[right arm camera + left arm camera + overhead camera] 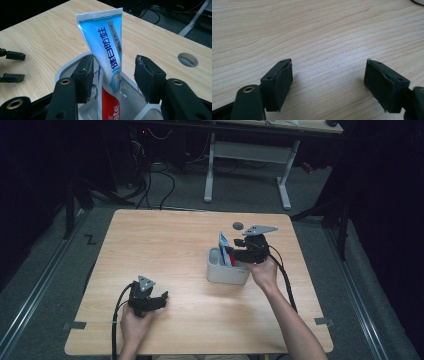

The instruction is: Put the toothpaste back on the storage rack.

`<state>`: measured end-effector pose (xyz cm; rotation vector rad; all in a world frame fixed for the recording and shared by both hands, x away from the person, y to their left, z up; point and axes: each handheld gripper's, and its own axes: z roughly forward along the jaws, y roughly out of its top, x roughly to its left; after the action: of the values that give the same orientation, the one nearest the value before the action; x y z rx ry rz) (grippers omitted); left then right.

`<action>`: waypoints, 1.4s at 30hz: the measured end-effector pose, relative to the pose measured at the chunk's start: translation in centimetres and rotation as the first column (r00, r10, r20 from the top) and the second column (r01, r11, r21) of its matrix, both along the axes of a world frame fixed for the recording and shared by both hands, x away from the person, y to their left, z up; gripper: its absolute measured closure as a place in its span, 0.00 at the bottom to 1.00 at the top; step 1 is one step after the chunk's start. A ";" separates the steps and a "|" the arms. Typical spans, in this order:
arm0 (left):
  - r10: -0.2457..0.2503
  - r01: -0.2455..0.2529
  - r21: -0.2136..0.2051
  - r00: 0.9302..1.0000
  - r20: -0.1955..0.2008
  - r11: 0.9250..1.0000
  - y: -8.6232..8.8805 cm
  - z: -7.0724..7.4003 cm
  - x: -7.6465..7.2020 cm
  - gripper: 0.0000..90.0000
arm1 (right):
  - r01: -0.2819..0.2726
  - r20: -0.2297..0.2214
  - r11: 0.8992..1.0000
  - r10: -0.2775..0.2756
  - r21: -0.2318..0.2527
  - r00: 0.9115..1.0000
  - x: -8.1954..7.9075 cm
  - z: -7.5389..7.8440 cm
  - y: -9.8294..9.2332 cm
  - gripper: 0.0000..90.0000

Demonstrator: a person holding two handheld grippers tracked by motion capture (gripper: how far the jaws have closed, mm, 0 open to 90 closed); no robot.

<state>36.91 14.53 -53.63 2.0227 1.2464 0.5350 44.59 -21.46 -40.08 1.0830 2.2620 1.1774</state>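
Toothpaste tube [108, 50] stands in a white holder [220, 272] on the wooden table [165, 245].

table [165, 250]: light wood top, round cable hole [238, 225] near far edge | floor [45, 270]: grey carpet, metal rails along both sides | behind: white-legged desk [247, 155], loose cables [160, 180] | surroundings: dark, black curtains

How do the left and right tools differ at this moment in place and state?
The left tool sits low over bare table near the person's edge; the right tool is farther out, at the white holder. The left tool has nothing between its jaws; the right tool's jaws flank the upright toothpaste tube without closing on it. Both are open and hand-held.
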 end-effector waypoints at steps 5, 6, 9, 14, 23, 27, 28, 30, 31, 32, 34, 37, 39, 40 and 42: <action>0.000 0.000 0.000 1.000 0.000 1.000 0.0 0.0 0.0 0.26 | 0.010 0.008 1.000 -0.010 0.019 1.000 -0.2 0.4 -0.7 0.55; 0.001 -0.001 0.000 1.000 0.000 1.000 0.0 0.0 0.0 0.26 | 0.016 0.007 1.000 -0.016 0.023 1.000 -0.2 0.5 -0.8 0.55; 0.001 -0.001 0.000 1.000 0.000 1.000 0.0 0.0 0.0 0.26 | 0.022 0.011 1.000 -0.023 0.021 1.000 -0.5 0.8 -1.2 0.55; 0.001 -0.001 0.000 1.000 0.000 1.000 0.0 0.0 0.0 0.26 | 0.030 0.026 0.999 -0.030 0.010 0.999 -1.0 1.0 -1.7 0.56; 0.000 0.000 0.000 1.000 0.000 1.000 0.0 0.0 0.0 0.26 | 0.047 0.035 0.999 -0.048 0.019 0.998 -1.5 1.3 -2.9 0.56; 0.001 -0.001 0.000 1.000 0.000 1.000 0.0 0.0 0.0 0.26 | 0.058 0.033 0.998 -0.059 0.037 0.998 -1.7 1.5 -3.5 0.56; 0.001 -0.001 -0.001 1.000 0.000 1.000 0.0 0.0 0.0 0.26 | 0.059 0.035 0.997 -0.061 0.040 0.998 -1.7 1.6 -3.7 0.56; 0.001 -0.001 -0.001 1.000 0.000 1.000 0.0 0.0 0.0 0.26 | 0.072 0.056 0.996 -0.075 0.053 0.996 -2.0 1.5 -4.0 0.57; 0.001 -0.001 -0.001 1.000 0.000 1.000 0.0 0.0 0.0 0.26 | 0.080 0.059 0.995 -0.083 0.065 0.995 -2.2 1.5 -4.3 0.57; 0.001 -0.001 -0.001 1.000 0.000 1.000 0.0 0.0 0.0 0.26 | 0.080 0.058 0.994 -0.084 0.078 0.995 -2.2 1.4 -4.5 0.57; 0.001 -0.001 0.000 1.000 0.000 1.000 0.0 0.0 0.0 0.26 | 0.088 0.053 0.992 -0.093 0.093 0.994 -2.4 1.2 -5.0 0.58; 0.001 -0.001 -0.001 1.000 0.000 1.000 0.0 0.0 0.0 0.26 | 0.096 0.052 0.991 -0.101 0.094 0.994 -2.6 1.1 -5.5 0.58; 0.001 -0.001 0.000 1.000 0.000 1.000 0.0 0.0 0.0 0.26 | 0.098 0.047 0.991 -0.102 0.097 0.994 -2.8 1.1 -5.8 0.58; 0.001 -0.001 0.000 1.000 0.000 1.000 0.0 0.0 0.0 0.26 | 0.099 0.049 0.990 -0.104 0.095 0.993 -2.9 1.1 -5.9 0.58; 0.001 -0.001 0.000 1.000 0.000 1.000 0.0 0.0 0.0 0.26 | 0.100 0.052 0.990 -0.106 0.098 0.993 -3.0 1.1 -6.1 0.58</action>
<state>36.92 14.53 -53.63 2.0221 1.2475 0.5351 41.58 -27.59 -38.98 1.1713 2.0992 1.2680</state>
